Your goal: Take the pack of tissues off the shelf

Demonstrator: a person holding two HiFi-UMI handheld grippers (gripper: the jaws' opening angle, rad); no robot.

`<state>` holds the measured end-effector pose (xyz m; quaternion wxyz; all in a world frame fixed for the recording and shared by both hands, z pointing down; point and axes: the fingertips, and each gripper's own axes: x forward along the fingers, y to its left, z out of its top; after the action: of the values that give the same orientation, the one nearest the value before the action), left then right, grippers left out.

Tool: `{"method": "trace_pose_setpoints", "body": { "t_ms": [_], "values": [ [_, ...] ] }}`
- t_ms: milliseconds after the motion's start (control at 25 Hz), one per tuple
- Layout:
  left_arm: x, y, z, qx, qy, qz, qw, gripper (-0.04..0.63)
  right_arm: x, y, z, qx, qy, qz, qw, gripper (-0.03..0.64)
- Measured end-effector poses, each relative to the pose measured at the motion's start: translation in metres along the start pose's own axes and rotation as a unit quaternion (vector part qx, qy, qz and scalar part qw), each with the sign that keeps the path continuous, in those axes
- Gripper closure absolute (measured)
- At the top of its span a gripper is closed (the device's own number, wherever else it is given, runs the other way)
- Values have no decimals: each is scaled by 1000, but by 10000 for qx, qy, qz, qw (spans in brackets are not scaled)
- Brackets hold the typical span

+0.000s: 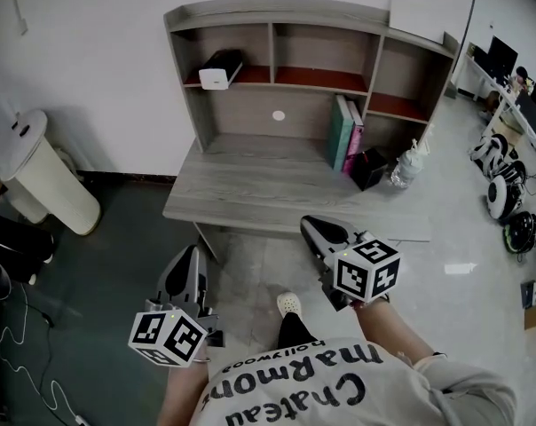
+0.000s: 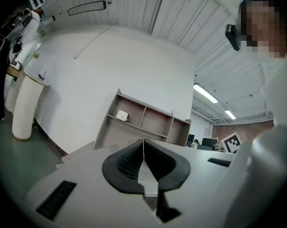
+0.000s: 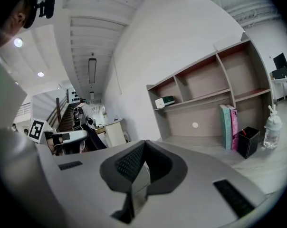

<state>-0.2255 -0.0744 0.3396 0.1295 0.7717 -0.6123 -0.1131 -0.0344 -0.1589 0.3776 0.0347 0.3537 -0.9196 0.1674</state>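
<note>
Tissues lie at eleven o'clock on the shelf, apparently overhanging. Left gripper and right gripper, jaws together and empty, could nudge them off.

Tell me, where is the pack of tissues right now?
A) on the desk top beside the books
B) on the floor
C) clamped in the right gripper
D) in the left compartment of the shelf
D: the pack of tissues lies in the left compartment of the shelf; the right gripper is shut on nothing, well short of it.
</note>
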Motion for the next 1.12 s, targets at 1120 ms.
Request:
{"method": "trace_pose_setpoints", "body": {
  "t_ms": [1120],
  "values": [
    [203, 33, 64, 112, -290, -3, 9995, 577, 150, -117, 133, -200, -401, 621, 9971, 611]
  ]
}}
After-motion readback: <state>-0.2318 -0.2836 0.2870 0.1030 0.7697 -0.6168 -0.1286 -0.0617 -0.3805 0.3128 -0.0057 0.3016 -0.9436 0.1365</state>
